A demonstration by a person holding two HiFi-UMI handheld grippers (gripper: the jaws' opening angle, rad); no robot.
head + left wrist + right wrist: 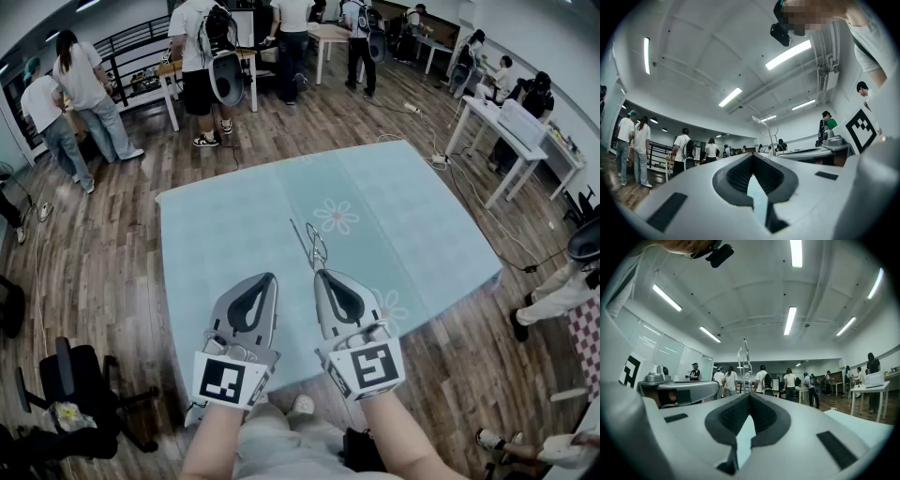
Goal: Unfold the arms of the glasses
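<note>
Left gripper (269,277): my jaws are pressed together with nothing between them; it sits over the worktop's near edge, just left of the glasses.
Right gripper (322,274): my jaws are together here too; its tip is just beside the near end of the glasses, and I cannot tell whether it touches them.
Glasses (315,247): thin wire frame lying around the middle of the worktop, a little toward the near edge, with one slim arm running out toward the far left corner.
Worktop (225,234): covered with a pale blue cloth; a flower print (336,217) lies just past the glasses toward the far edge.
Near left corner: a dark office chair (75,384) stands on the floor, well apart from the cloth.
Right edge: cables (487,211) trail across the wooden floor (112,244) to white desks (497,131).
Beyond the far edge: several people (202,47) stand at other tables.
Ceiling: long strip lights (790,319).
</note>
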